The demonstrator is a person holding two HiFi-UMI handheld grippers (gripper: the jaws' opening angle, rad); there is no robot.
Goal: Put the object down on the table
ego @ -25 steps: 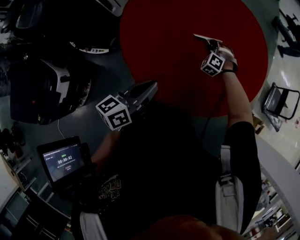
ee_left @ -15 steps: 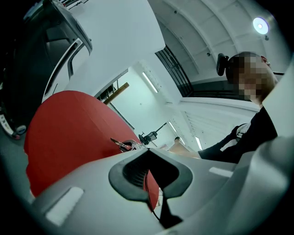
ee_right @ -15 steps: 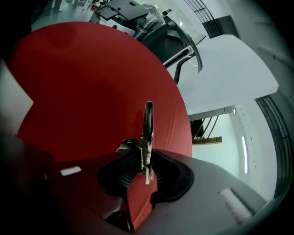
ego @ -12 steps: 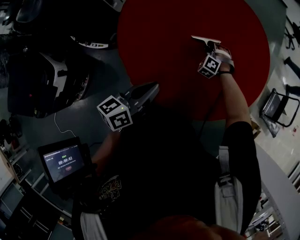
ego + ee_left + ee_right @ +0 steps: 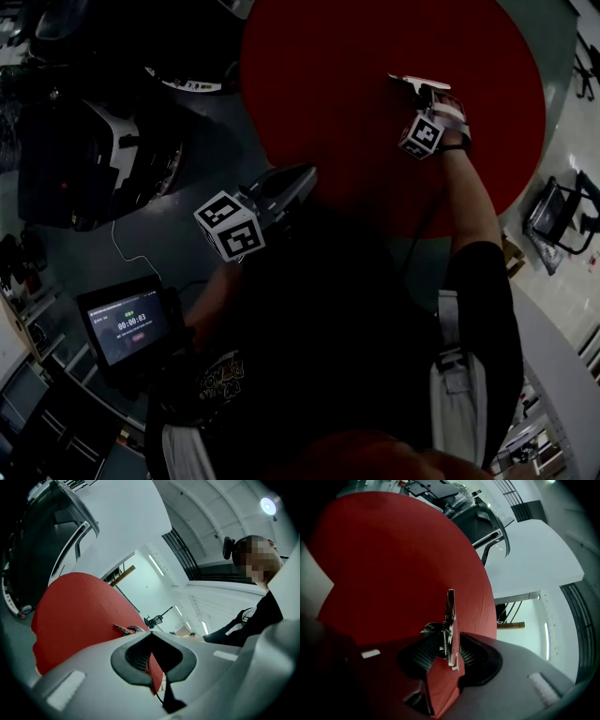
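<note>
The right gripper point(image 5: 449, 656) has just been opening its jaws. They now stand wide, both pads clear of the thin metal object point(image 5: 450, 616), which stands on edge between them and reaches forward past the tips over the red table point(image 5: 393, 559). I judge the release begun, but cannot tell whether the object rests on the table. The left gripper point(image 5: 152, 660), well apart, is closed to 1 narrow slit and empty.

Only readable thing from where I'm standing is the little screen point(image 5: 127, 323) down at about 8 o'clock in the head view. It shows a timer, looks like 00:00:03. The shirt point(image 5: 220, 375) has some print, way too dark to read.
</note>
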